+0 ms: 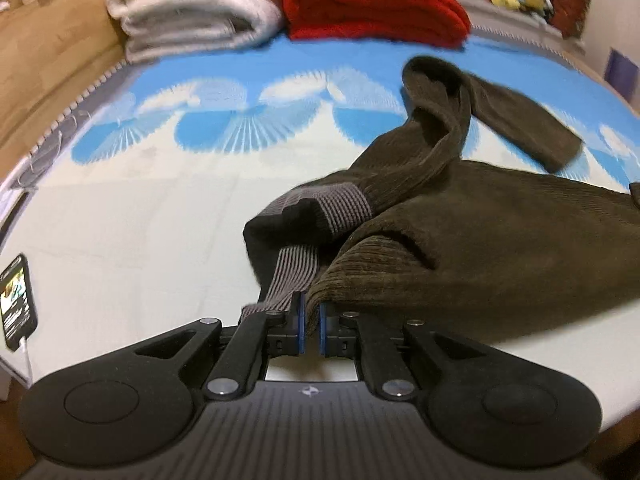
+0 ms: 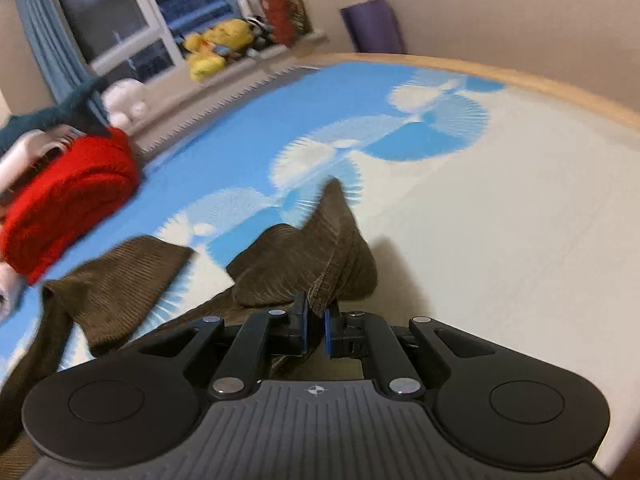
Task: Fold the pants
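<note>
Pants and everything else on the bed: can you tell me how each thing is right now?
Brown pants: crumpled, not folded, pinched at two places.
Left gripper: shut on the pants by the ribbed waistband.
Right gripper: shut on the pants, fabric lifted into a peak.
Red blanket: folded.
White blanket: folded.
Phone: screen lit, cable plugged in.

**Brown pants on a blue and white cover**

The pants [image 1: 500, 240] are dark olive-brown with fine corduroy ribs, and their waistband [image 1: 288, 276] is knitted in grey and black stripes. The bed cover [image 1: 160, 220] is cream near the cameras and bright blue farther off, printed with white fan-shaped clouds. A folded red blanket [image 1: 372, 4] lies beside an off-white one [image 1: 196, 4]. Both grippers are black with blue pads [image 2: 327, 330]. Yellow plush toys [image 2: 216, 48] sit by the window.
</note>
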`<state>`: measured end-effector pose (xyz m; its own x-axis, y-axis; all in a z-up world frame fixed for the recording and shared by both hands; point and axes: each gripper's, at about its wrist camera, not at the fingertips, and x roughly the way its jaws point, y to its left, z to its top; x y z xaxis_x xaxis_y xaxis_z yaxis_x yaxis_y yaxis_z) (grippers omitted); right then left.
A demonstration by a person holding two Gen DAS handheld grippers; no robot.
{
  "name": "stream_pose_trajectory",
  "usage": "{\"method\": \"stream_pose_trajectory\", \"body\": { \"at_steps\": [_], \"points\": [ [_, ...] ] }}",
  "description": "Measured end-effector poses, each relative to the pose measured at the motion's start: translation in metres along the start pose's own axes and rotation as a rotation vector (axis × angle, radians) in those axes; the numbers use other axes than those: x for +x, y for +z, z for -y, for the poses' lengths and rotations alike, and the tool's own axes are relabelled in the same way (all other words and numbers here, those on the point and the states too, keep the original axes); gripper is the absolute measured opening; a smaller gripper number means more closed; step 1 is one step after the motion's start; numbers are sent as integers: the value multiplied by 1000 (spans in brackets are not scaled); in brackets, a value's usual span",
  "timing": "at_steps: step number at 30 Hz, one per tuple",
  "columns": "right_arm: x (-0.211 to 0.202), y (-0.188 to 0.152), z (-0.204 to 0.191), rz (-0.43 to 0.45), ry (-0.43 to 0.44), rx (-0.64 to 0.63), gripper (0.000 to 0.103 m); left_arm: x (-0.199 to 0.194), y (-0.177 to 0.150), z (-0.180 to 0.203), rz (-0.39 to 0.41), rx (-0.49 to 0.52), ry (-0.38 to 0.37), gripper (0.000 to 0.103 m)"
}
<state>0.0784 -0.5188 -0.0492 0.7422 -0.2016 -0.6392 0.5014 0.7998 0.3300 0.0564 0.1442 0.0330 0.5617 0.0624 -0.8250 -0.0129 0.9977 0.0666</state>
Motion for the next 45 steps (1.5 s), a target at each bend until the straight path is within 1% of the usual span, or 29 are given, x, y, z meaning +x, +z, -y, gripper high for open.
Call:
{"method": "stream_pose_trajectory", "body": {
  "at_steps": [2, 4, 6, 7, 8, 9, 10, 11, 12, 14, 15, 17, 20, 23, 24, 25, 26, 27, 28, 29, 30, 31, 32, 34, 36, 38, 41, 43, 45],
  "points": [
    [-9, 0, 17, -72, -47, 15, 7, 0, -9, -6, -137, 64, -99, 7],
    [-1, -6, 32, -216, -80, -18, 7, 2, -13, -3, -240, 146, -146, 8],
    [12, -12, 41, -339, -88, -68, 11, 1, -10, -4, -258, 177, -186, 10],
    [14, -13, 47, -365, -83, -69, 11, -2, -6, -6, -245, 160, -237, 15],
    [11, -12, 51, -352, -73, -57, 16, -6, -1, -10, -218, 128, -289, 18],
    [5, -6, 56, -313, -73, -38, 23, -10, 3, -14, -182, 94, -328, 25],
    [-5, 1, 63, -247, -79, -8, 25, -13, 9, -17, -144, 57, -359, 30],
    [-13, 7, 68, -190, -91, 19, 33, -15, 13, -19, -116, 26, -377, 31],
    [-21, 13, 74, -131, -96, 49, 44, -14, 16, -16, -101, 7, -376, 32],
    [-20, 21, 84, -78, -95, 64, 52, -7, 26, -6, -99, 5, -354, 32],
    [-14, 22, 85, -85, -98, 52, 53, -2, 31, 0, -105, 14, -347, 32],
    [8, 20, 85, -154, -100, 22, 53, 6, 41, 14, -113, 21, -340, 32],
    [38, 17, 82, -243, -84, 3, 53, 18, 47, 15, -117, -18, -354, 32],
    [47, 18, 78, -237, -92, -36, 53, 23, 53, 19, -108, -69, -387, 33],
    [48, 18, 77, -234, -89, -46, 45, 25, 55, 19, -106, -85, -392, 33],
    [49, 19, 80, -232, -73, -49, 33, 26, 58, 19, -108, -100, -391, 33],
    [49, 19, 80, -233, -48, -50, 8, 27, 59, 20, -113, -108, -388, 33],
    [47, 20, 80, -224, -34, -54, 7, 29, 60, 21, -116, -111, -386, 33],
    [43, 23, 81, -191, -39, -52, 7, 30, 62, 22, -117, -111, -384, 33],
    [34, 27, 87, -152, -52, -19, 7, 32, 63, 23, -116, -110, -381, 33],
    [24, 30, 98, -109, -79, 49, 7, 34, 64, 24, -117, -109, -374, 33],
    [14, 32, 114, -81, -137, 140, 7, 36, 64, 25, -121, -107, -369, 33],
    [9, 30, 128, -79, -203, 216, 7, 39, 65, 26, -127, -106, -361, 33],
    [4, 20, 159, -121, -318, 370, 7, 44, 65, 29, -133, -98, -352, 33],
    [-1, 13, 177, -136, -406, 441, 7, 48, 65, 31, -144, -85, -348, 33],
    [-8, 11, 185, -115, -444, 453, 7, 51, 64, 33, -151, -75, -349, 33],
    [-13, 11, 187, -103, -444, 430, 8, 57, 62, 33, -166, -70, -347, 33],
    [-17, 8, 185, -103, -479, 431, 17, 59, 61, 33, -171, -72, -352, 35],
    [-18, 15, 179, -73, -524, 429, 31, 62, 61, 34, -173, -70, -357, 38]
  ]
}}
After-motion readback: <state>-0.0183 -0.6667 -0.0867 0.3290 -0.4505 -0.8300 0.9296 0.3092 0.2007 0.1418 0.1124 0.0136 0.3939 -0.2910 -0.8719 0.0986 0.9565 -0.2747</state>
